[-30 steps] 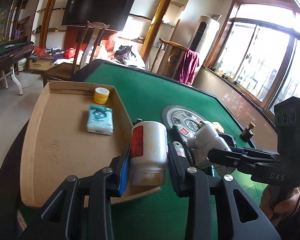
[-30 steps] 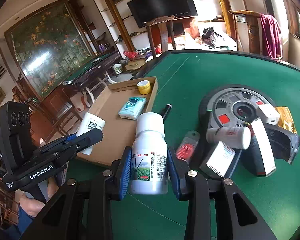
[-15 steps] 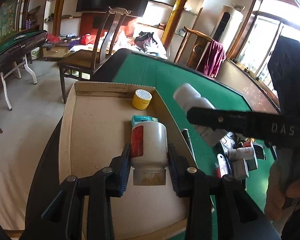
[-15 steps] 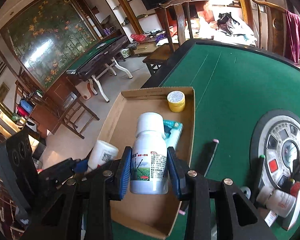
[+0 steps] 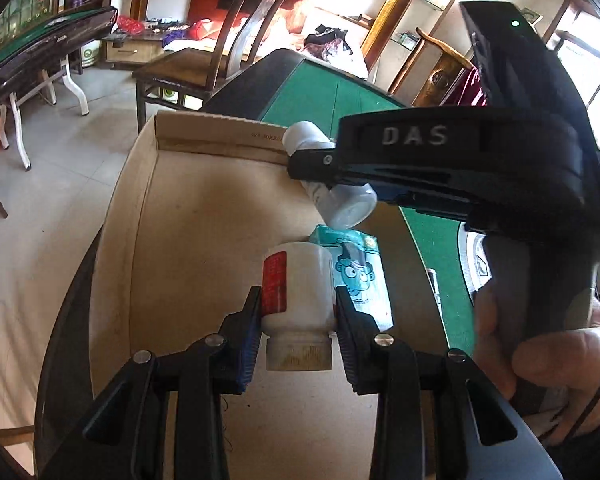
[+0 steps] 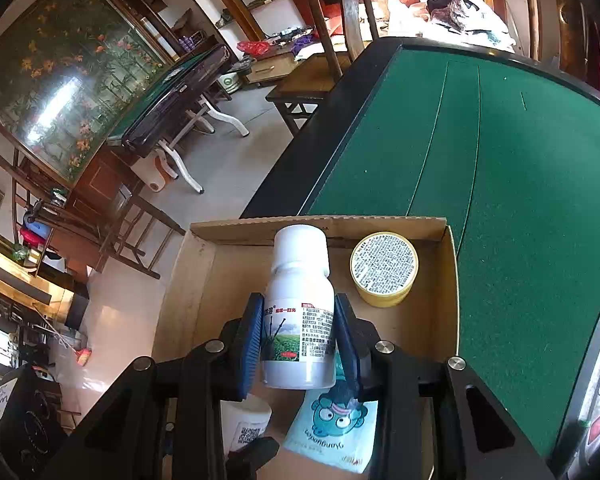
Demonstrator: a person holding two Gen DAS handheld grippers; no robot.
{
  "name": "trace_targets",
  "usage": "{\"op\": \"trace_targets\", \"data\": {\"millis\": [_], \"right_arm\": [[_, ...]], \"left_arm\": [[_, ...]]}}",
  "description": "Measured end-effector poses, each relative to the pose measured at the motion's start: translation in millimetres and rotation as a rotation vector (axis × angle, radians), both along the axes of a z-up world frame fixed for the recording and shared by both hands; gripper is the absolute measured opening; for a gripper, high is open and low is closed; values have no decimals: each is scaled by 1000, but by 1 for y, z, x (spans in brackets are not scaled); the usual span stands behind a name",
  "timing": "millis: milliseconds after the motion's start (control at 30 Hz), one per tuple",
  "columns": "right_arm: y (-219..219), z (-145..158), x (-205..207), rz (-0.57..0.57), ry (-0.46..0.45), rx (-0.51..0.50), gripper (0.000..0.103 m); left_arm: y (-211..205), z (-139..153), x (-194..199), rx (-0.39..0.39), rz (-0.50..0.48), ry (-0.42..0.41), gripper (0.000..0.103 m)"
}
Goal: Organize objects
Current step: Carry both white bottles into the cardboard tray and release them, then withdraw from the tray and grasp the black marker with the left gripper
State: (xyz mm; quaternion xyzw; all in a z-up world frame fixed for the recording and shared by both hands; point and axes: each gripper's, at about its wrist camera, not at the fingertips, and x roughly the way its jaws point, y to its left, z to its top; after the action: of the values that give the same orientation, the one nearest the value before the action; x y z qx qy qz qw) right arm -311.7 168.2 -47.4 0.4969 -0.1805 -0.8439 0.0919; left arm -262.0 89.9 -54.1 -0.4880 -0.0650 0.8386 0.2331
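Now we carry a bottle in each gripper over the cardboard tray [image 5: 204, 216]. Our left gripper [image 5: 296, 316] is narrowed onto a white bottle with a red label [image 5: 296, 292], pads pressing both flanks, its long axis running straight out between the fingers with the cap end nearest the camera. Our right gripper [image 6: 300, 340] clamps a white pesticide bottle [image 6: 300, 304] likewise, cap pointing away toward the tray's far wall. Both hang above the tray floor, the right one farther in, just beside the yellow round tin [image 6: 384, 268]; under both lies the blue tissue pack [image 5: 356, 272], so a clear bare patch sits to the left. From the left wrist view the right gripper's body hides the tin and much of the green felt table [image 6: 500, 152]; whether either bottle touches the floor we cannot tell
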Motion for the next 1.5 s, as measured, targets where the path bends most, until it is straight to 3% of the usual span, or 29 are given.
{"op": "trace_targets", "data": {"millis": [400,733,900,1067,1300,1400,1500], "right_arm": [[4,-16,-14,2,-30,36,38],[34,16,26,-19,48,-34,40],[46,25,64,-29,70,-76,45],[66,29,123,-40,103,-137,46],[103,36,234,-94,195,-123,51],[125,34,273,-134,229,-110,54],[147,32,303,-178,265,-53,54]], "left_arm": [[7,-2,-8,-29,43,-37,34],[3,9,8,31,67,-7,59],[-2,16,27,60,76,1,60],[4,33,61,70,37,68,62],[62,51,124,30,-150,167,67],[89,46,135,-8,-202,171,67],[114,36,126,-25,-228,112,67]]}}
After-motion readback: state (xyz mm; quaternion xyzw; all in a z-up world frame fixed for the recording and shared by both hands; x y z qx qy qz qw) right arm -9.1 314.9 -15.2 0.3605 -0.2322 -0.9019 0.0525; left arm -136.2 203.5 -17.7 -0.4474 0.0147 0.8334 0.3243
